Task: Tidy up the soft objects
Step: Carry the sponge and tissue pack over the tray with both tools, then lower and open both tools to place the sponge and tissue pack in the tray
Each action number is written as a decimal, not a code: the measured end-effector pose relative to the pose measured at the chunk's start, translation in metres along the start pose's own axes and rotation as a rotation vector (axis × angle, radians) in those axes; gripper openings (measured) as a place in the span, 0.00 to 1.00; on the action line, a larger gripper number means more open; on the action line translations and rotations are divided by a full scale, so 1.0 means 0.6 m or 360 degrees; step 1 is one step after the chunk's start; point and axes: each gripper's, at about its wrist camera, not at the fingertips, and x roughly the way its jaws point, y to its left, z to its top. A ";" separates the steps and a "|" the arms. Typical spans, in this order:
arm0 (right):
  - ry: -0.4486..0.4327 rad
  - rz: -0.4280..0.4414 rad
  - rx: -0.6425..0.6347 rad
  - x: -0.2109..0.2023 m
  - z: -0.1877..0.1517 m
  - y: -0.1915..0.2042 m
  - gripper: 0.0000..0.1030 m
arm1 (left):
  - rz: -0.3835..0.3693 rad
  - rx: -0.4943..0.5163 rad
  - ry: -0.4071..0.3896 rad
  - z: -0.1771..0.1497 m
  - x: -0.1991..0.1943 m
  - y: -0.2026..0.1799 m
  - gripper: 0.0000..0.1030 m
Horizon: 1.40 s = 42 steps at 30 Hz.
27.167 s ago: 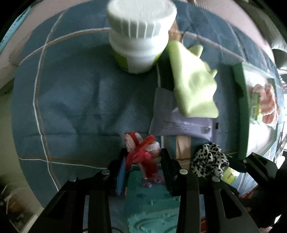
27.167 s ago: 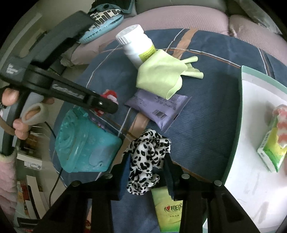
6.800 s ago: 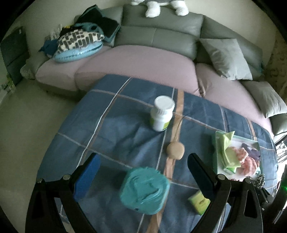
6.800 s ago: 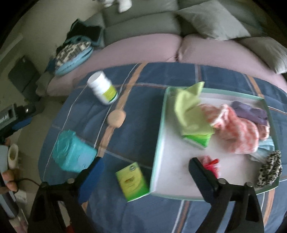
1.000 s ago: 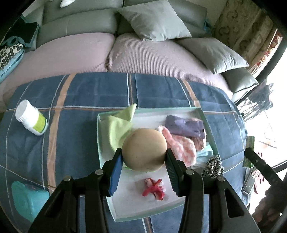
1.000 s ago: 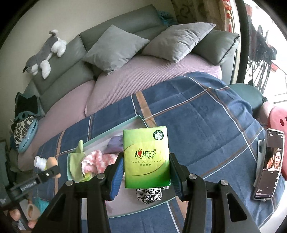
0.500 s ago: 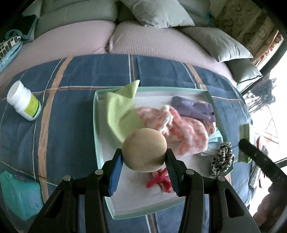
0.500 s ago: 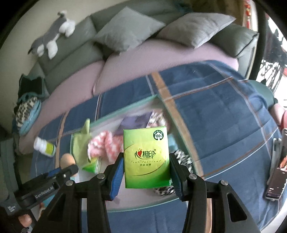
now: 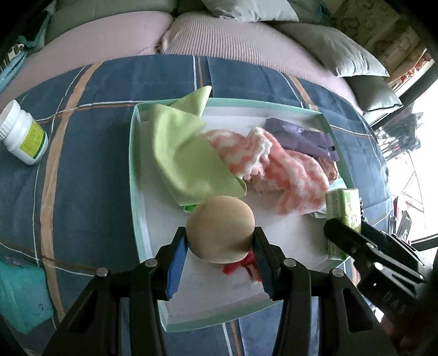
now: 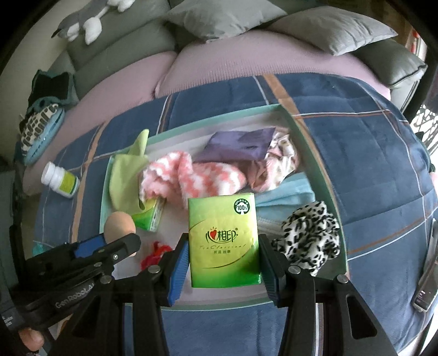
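My left gripper (image 9: 220,246) is shut on a tan soft ball (image 9: 220,229) and holds it over the near part of the green-rimmed white tray (image 9: 133,164). My right gripper (image 10: 224,260) is shut on a green tissue pack (image 10: 224,241) over the tray's front (image 10: 219,304); the pack also shows in the left wrist view (image 9: 342,208). The tray holds a lime cloth (image 9: 183,156), pink-and-white socks (image 9: 273,164), a purple pouch (image 9: 301,139), a red hair tie (image 9: 238,267), a leopard scrunchie (image 10: 312,232), a blue mask (image 10: 290,197) and a second tissue pack (image 10: 150,216).
A white pill bottle (image 9: 23,134) lies on the blue plaid blanket (image 9: 82,164) left of the tray. A teal container (image 9: 19,295) sits at the near left. A phone (image 10: 427,276) lies at the right. Sofa cushions and pillows (image 10: 224,16) are behind.
Both grippers have moved lower and closer to the tray with their loads. The right gripper's tissue pack now shows at the tray's right side in the left wrist view.
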 end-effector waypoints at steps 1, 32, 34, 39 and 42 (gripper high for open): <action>0.0009 0.0003 -0.0003 0.002 0.001 0.001 0.49 | 0.0003 -0.0002 0.0012 0.000 0.004 0.000 0.48; 0.0215 -0.0198 -0.0051 0.081 -0.022 0.014 0.52 | 0.0019 -0.0029 0.0136 -0.007 0.044 0.002 0.49; 0.0200 -0.0189 -0.0047 0.075 -0.021 0.009 0.52 | 0.0017 -0.0020 0.0118 -0.005 0.037 0.001 0.49; 0.0166 -0.0174 -0.0034 0.058 -0.011 0.007 0.54 | 0.0009 0.0001 0.0086 -0.002 0.024 -0.003 0.50; 0.0143 -0.0164 -0.0023 0.046 -0.005 0.005 0.56 | 0.0008 0.0004 0.0063 -0.002 0.014 -0.001 0.62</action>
